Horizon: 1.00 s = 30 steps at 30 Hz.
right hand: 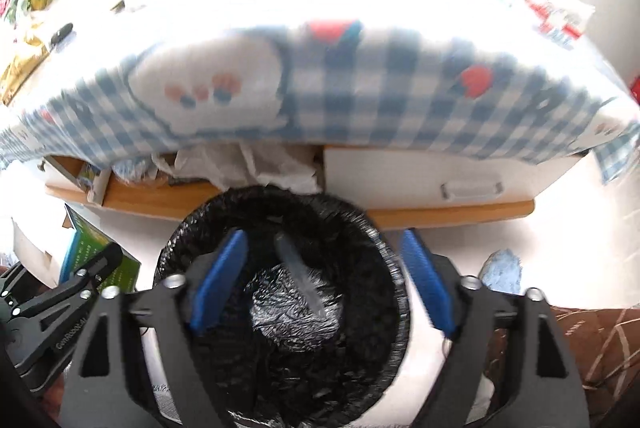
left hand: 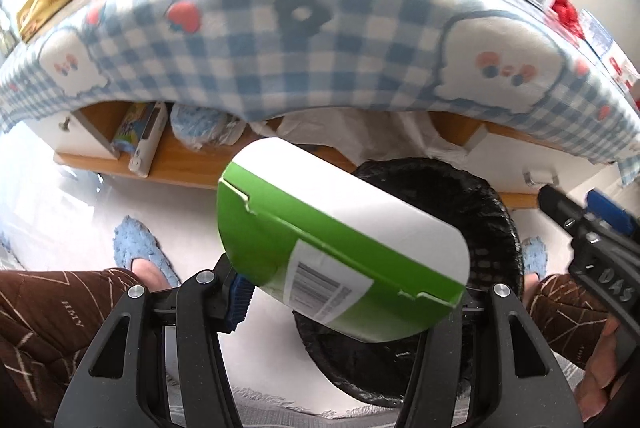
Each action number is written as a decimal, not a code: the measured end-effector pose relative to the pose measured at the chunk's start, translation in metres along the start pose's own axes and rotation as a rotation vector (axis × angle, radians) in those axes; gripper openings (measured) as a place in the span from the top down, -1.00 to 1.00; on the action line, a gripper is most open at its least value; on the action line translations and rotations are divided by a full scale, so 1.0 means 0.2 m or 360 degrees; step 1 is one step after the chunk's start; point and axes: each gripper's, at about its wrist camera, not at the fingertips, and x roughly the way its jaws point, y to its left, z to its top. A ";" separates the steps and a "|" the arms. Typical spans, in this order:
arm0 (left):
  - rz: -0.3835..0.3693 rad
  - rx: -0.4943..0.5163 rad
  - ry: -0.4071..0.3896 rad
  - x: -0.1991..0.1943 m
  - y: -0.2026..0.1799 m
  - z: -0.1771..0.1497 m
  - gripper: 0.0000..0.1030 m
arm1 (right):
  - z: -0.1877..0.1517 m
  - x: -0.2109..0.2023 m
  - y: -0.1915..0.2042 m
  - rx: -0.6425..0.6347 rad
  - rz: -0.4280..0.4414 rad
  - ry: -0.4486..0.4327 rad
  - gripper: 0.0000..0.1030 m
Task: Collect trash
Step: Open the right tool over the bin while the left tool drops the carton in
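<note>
My left tongs (left hand: pixel 352 292) grip a green-and-white carton (left hand: pixel 340 240), held tilted over the black-lined bin (right hand: pixel 280 292) on the floor below the checked-cloth surface (left hand: pixel 320 40). My right tongs (right hand: pixel 320 280) stand wide apart above the bin; a blurred slim grey piece (right hand: pixel 298 272) shows between them, untouched.

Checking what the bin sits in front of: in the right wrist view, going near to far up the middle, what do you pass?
Right gripper, open → black-lined trash bin → wooden shelf edge → hanging checked tablecloth → cluttered tabletop.
</note>
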 end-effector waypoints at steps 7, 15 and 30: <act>-0.0031 0.0039 -0.0015 -0.06 -0.11 0.05 -0.05 | 0.06 -0.13 -0.18 0.0029 -0.0052 -0.0038 -0.85; -0.0043 0.0095 0.0026 -0.05 -0.25 0.06 -0.05 | 0.05 -0.11 -0.40 0.0082 -0.0114 0.0060 -0.85; -0.0022 0.0195 0.0190 0.22 -0.47 0.01 -0.05 | -0.07 0.13 -0.68 0.0177 -0.0210 0.0312 -0.85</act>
